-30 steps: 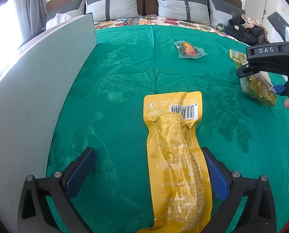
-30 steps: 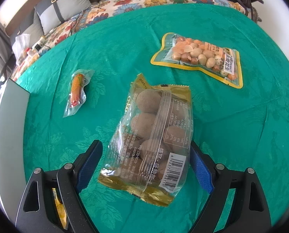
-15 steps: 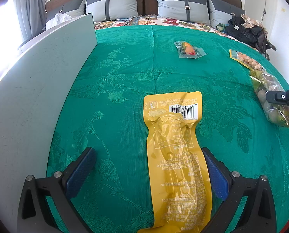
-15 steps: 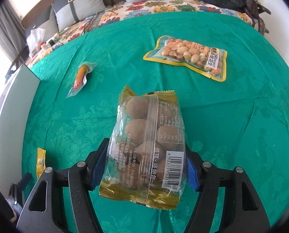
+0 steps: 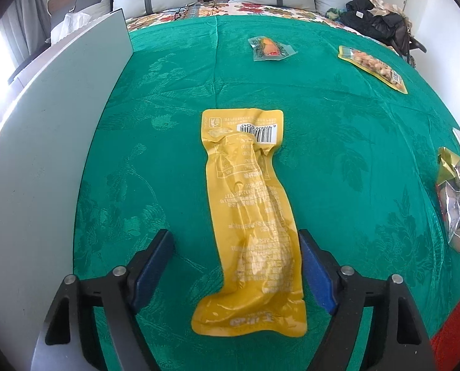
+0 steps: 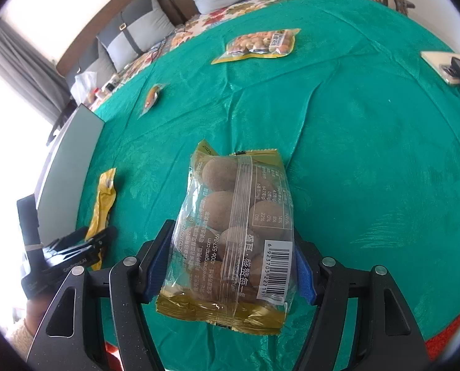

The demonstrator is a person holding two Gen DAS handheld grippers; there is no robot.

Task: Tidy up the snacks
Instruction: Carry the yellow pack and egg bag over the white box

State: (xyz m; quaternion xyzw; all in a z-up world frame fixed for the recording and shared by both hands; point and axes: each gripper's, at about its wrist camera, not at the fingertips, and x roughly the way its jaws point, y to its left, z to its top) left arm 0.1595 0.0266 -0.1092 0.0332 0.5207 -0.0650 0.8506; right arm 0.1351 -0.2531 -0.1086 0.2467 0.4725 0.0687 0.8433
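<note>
A long yellow snack packet (image 5: 248, 216) lies flat on the green cloth (image 5: 322, 123), barcode end away from me. My left gripper (image 5: 234, 241) straddles its near half and its jaws are closing. The right pad sits at the packet's edge and the left pad stands clear of it. From the right wrist view this gripper (image 6: 87, 241) shows at the left, over the yellow packet (image 6: 104, 191). My right gripper (image 6: 231, 235) is shut on a clear bag of round brown snacks (image 6: 227, 204), pads pressing both sides. That bag (image 5: 455, 204) shows at the far right edge of the left wrist view.
A grey board (image 5: 44, 154) stands along the cloth's left side. At the far side of the cloth lie a small orange snack packet (image 5: 268, 48) and a peanut bag (image 5: 372, 63). A phone (image 6: 440, 65) rests near the right edge. Pillows line the back.
My left jaws have narrowed around the yellow packet. My right gripper shut on the bag of brown snacks and carried it toward the near right, with its view swinging left.
</note>
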